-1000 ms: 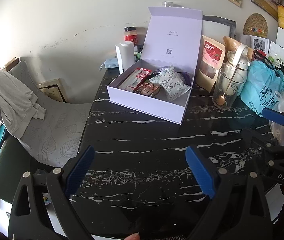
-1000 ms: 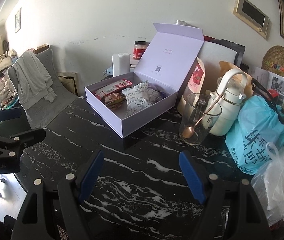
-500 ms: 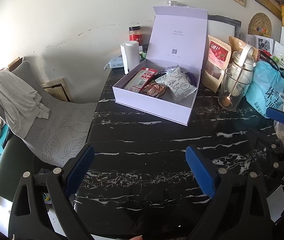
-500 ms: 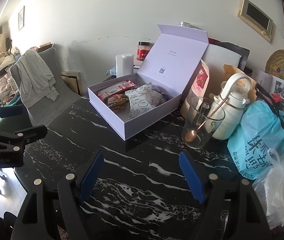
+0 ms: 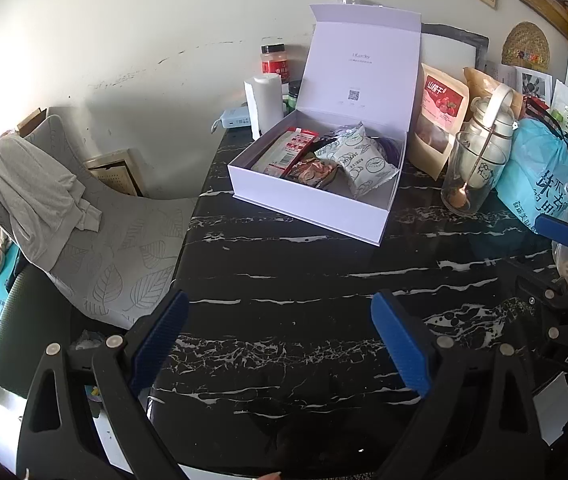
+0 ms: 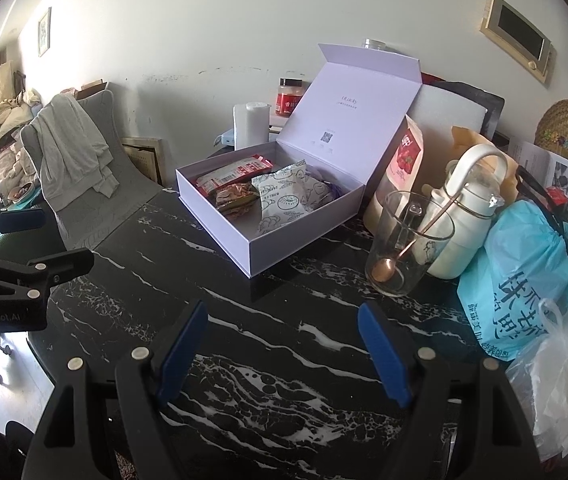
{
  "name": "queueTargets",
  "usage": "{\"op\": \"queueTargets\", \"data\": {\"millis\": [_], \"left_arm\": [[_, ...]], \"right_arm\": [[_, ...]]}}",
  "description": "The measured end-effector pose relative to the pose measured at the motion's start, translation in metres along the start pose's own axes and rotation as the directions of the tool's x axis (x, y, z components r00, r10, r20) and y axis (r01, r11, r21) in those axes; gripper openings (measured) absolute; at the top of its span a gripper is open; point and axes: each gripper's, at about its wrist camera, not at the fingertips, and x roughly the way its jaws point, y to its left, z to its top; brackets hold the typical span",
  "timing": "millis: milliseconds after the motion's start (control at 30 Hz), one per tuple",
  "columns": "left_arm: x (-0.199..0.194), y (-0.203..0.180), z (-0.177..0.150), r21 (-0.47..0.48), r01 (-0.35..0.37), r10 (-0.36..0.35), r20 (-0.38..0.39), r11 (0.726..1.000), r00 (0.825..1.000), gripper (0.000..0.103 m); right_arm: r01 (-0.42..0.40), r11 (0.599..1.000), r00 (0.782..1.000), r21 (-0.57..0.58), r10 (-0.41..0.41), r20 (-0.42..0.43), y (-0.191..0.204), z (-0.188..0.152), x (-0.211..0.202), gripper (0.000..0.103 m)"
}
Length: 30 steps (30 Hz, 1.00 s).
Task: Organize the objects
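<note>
Lilac box (image 5: 316,204) lid up, snack packets (image 5: 360,160) inside; both tongs spread, empty.

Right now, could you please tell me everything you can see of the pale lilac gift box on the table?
The pale lilac rigid cardboard gift box sits on the black marble-patterned table, its hinged lid standing open, small print and a code square inside. It holds a red snack packet, a brown packet and a white patterned packet.
</note>
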Motion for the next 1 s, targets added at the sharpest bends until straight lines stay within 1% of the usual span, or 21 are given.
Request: {"op": "queueTargets", "data": {"millis": [533, 867, 1000], "left_arm": [[-0.004, -0.001, -0.003, 0.006, -0.009, 0.009, -0.001, 1.000, 1.000, 0.092], [-0.017, -0.007, -0.013, 0.001, -0.011, 0.011, 0.004, 1.000, 1.000, 0.092], [-0.017, -0.010, -0.020, -0.009, -0.006, 0.005, -0.012, 1.000, 1.000, 0.092]], "right_arm": [[0.000, 1.000, 1.000, -0.007, 0.000, 0.005, 0.001, -0.002, -0.005, 0.078], [-0.004, 1.000, 1.000, -0.007, 0.004, 0.014, 0.001, -0.008, -0.015, 0.078], [-0.008, 1.000, 1.000, -0.004, 0.008, 0.008, 0.002, -0.013, -0.017, 0.078]]}}
